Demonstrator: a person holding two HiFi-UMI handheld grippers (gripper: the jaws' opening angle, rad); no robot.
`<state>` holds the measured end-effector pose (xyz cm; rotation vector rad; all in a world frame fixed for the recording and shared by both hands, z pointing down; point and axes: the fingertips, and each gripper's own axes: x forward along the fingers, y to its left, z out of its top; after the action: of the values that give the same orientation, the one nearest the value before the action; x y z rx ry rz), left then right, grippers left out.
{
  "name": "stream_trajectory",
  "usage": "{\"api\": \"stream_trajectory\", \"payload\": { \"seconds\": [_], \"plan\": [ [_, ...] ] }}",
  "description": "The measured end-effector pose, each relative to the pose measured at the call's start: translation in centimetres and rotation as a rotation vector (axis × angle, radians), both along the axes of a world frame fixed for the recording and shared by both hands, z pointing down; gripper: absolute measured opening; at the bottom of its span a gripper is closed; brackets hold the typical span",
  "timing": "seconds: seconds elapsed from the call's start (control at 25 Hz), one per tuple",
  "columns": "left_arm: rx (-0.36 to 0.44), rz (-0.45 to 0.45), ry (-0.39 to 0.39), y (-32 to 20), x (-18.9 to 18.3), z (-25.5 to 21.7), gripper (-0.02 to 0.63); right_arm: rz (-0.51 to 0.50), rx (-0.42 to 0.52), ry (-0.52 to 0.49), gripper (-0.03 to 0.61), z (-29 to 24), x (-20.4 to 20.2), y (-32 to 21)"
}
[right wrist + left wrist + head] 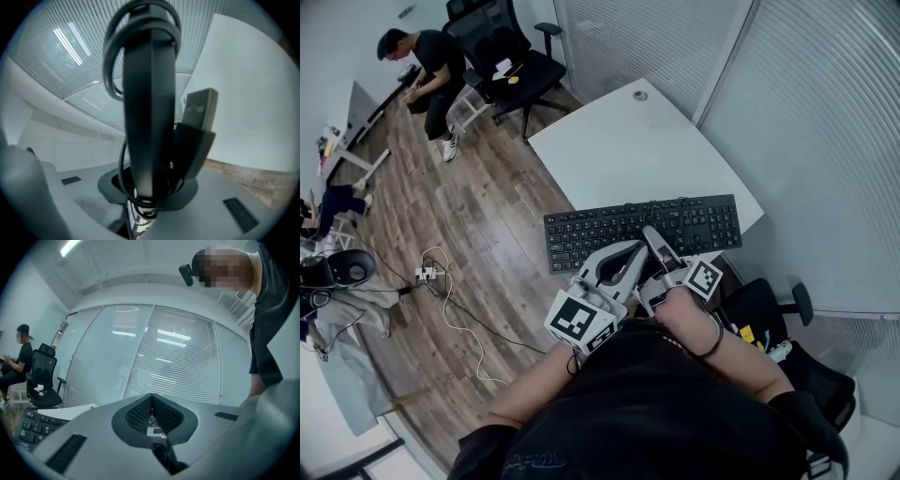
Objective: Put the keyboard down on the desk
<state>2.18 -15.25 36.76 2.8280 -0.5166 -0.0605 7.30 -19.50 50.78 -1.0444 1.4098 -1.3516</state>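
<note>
Grip check: right gripper (pixel 659 246) clamped on near long edge of black plastic keyboard (pixel 609 228), with coiled black cable (pixel 140 28) and USB plug (pixel 199 110) bunched at the jaws. Just at its 9 o'clock, left gripper (pixel 623 255), jaw tips together, nothing clearly clamped. Keyboard lies at 12 o'clock from both, long axis 9-to-3, over near corner of white desk (pixel 628 141). Its 9 o'clock end overhangs brown wood floor (pixel 487 216). Contact with desk unclear.

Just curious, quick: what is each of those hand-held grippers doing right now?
Left gripper: closed, nothing between its jaws.
Right gripper: closed on the black keyboard, at its near edge.
</note>
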Motion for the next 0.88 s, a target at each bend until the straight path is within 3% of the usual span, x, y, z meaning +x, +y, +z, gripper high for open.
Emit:
{"api": "stream_trajectory", "payload": {
  "seconds": [0.56, 0.88],
  "plan": [
    [-0.045, -0.139, -0.027, -4.0, 5.9, 1.0, 0.015, -0.115, -0.035, -0.009, 0.107, 0.9, 6.3, -4.6],
    [-0.004, -0.245, -0.099, -8.1, 9.1, 2.5, 0.015, -0.219, -0.027, -0.023, 0.107, 2.3, 9.9, -9.6]
  ]
}}
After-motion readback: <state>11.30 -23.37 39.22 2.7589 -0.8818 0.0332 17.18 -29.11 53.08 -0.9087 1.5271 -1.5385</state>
